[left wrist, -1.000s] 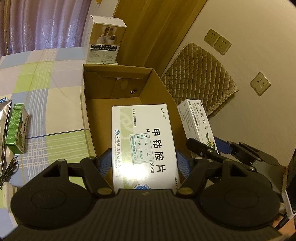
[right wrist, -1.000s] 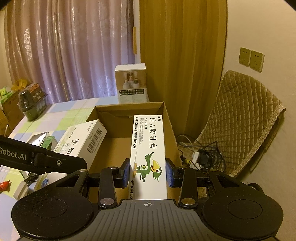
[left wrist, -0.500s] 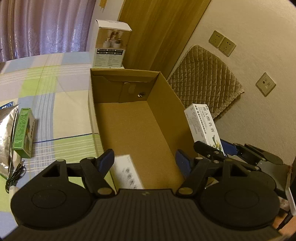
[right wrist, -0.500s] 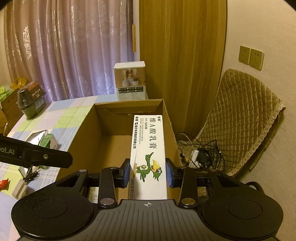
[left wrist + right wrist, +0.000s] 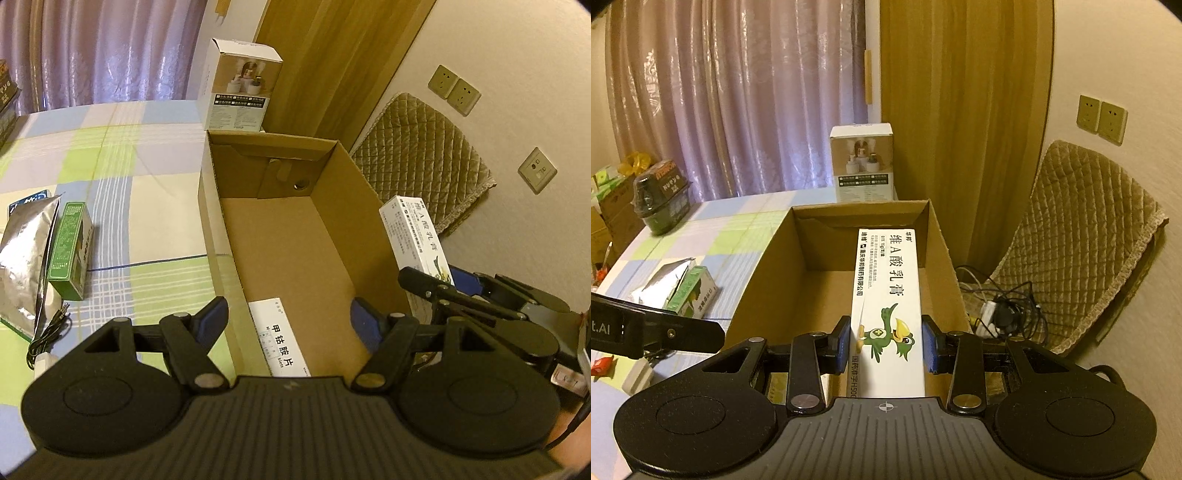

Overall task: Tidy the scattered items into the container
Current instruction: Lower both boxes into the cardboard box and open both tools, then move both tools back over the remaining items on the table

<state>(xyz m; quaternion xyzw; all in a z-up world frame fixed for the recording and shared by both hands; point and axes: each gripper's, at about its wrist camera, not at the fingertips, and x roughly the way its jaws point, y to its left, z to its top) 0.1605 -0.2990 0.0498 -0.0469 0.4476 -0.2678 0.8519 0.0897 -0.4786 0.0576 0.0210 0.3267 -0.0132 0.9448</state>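
Above cardboard box (image 5: pixel 798 258), ointment carton (image 5: pixel 886 295) lengthwise

The cardboard box (image 5: pixel 321 236) stands on the table (image 5: pixel 110 155) at its right edge, with a flat medicine carton (image 5: pixel 280 339) lying inside at its near end. Behind the box stands an upright product box (image 5: pixel 240 92); to its left on the table lie a small carton (image 5: pixel 70 251) and, just beside that, a foil pouch (image 5: pixel 26 254). To the right of the box, a long ointment carton (image 5: pixel 886 314) sits between the right gripper's (image 5: pixel 886 345) pads above the box's near right part, and a padded chair (image 5: pixel 1082 236) stands farther right by the wall.
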